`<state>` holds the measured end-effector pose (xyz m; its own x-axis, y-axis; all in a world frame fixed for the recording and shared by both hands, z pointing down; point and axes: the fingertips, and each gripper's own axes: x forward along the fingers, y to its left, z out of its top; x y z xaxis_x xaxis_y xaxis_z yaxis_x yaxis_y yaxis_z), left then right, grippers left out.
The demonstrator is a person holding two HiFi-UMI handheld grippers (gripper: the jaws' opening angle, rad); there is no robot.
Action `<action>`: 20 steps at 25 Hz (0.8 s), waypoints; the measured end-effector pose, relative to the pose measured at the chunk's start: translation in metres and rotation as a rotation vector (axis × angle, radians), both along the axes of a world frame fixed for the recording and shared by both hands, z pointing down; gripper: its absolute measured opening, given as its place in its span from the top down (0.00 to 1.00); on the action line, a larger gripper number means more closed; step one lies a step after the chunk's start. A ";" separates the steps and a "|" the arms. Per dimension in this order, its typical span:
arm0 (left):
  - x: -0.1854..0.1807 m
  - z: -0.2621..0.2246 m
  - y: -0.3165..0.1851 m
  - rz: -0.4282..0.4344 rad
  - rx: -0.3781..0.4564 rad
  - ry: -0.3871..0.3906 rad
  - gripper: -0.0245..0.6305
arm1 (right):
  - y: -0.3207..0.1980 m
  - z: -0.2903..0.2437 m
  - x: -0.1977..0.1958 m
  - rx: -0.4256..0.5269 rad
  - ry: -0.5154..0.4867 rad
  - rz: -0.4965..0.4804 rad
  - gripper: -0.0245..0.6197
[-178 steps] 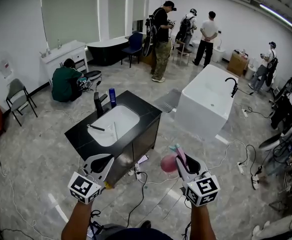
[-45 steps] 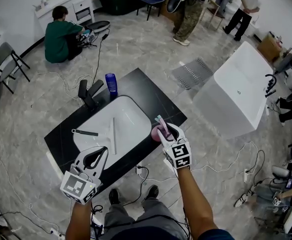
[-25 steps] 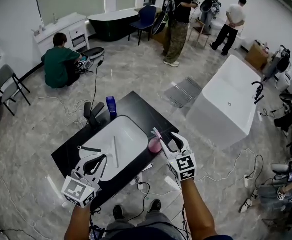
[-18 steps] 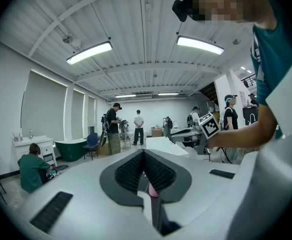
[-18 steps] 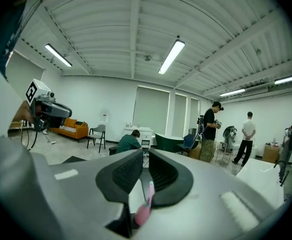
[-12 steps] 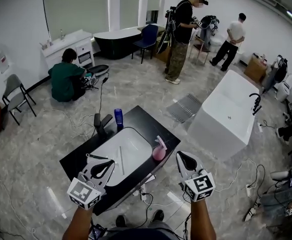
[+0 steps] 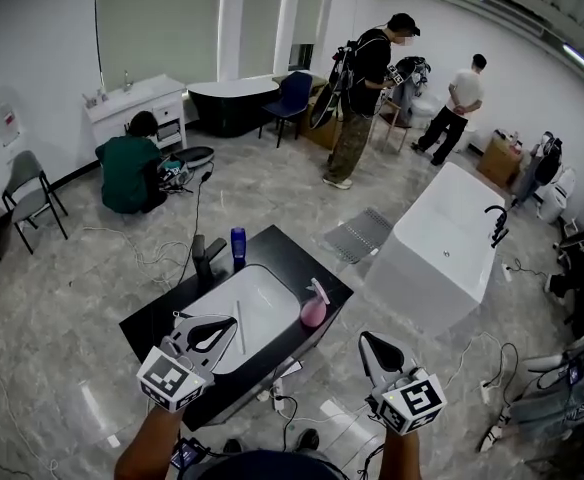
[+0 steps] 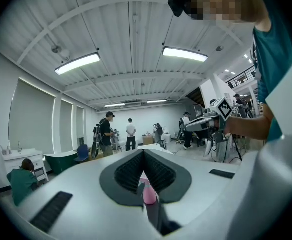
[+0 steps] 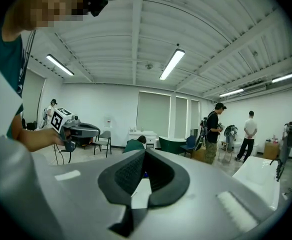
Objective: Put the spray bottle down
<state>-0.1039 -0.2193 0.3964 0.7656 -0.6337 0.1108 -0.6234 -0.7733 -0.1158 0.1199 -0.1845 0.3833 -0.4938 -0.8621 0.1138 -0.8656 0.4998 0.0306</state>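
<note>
Pink spray bottle (image 7: 314, 307) stands on black counter (image 7: 297, 251), at basin's (image 7: 262, 298) three o'clock. Both left gripper (image 7: 217, 328) and right gripper (image 7: 370, 339) are closed, empty.

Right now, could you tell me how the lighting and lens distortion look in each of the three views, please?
Head view: even overhead light, strong fisheye bending the walls, the pink spray bottle small but sharp on the black counter. Left gripper view: dark vignette in the corners, ceiling strip light blown out white. Right gripper view: same vignette, strip light bright but less glaring.
</note>
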 end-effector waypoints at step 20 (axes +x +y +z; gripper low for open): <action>-0.043 0.006 0.028 0.012 0.004 0.034 0.96 | 0.064 -0.008 -0.022 -0.004 0.020 0.065 0.95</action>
<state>-0.1467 -0.1912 0.4028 0.7765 -0.6247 0.0816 -0.6176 -0.7804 -0.0976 0.0980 -0.1202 0.3756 -0.4340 -0.8920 0.1267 -0.8957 0.4423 0.0461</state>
